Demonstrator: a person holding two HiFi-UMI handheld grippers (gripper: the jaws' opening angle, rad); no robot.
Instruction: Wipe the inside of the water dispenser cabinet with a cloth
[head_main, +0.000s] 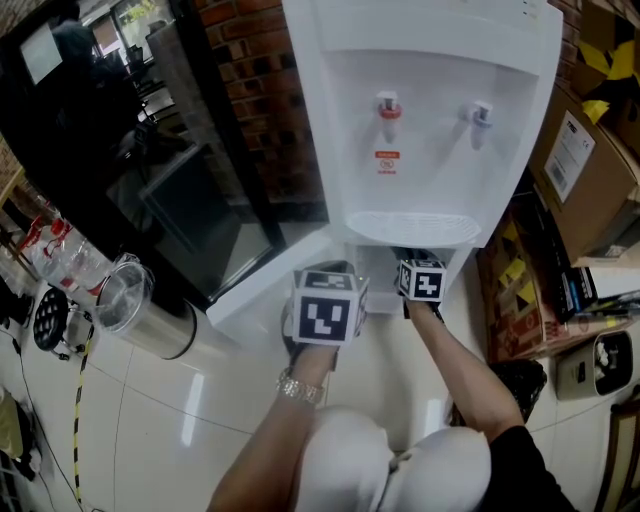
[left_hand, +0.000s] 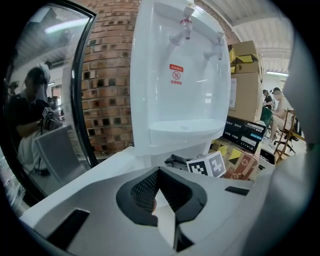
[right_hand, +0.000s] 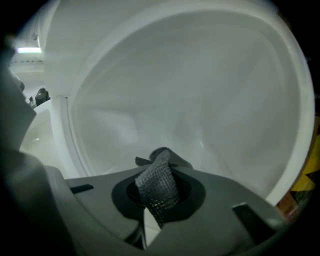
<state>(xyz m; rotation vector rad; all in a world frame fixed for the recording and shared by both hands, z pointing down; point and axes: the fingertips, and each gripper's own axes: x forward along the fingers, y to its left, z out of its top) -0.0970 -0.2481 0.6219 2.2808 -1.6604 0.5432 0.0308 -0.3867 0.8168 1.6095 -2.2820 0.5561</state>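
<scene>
Grey mesh cloth (right_hand: 158, 187) — soft, light, limp; likely best gripped at a bunched fold. Held inside the white cabinet (right_hand: 200, 90) by the right tool (right_hand: 160, 159), jaws clamped on it. Left tool (left_hand: 159, 172) — jaws together, empty, outside.

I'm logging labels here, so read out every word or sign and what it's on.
Nothing reads as words.
Red sticker on the water dispenser: a prohibition sign, print too small.
White label on the cardboard box: too small.
Black box: print blurred.
</scene>
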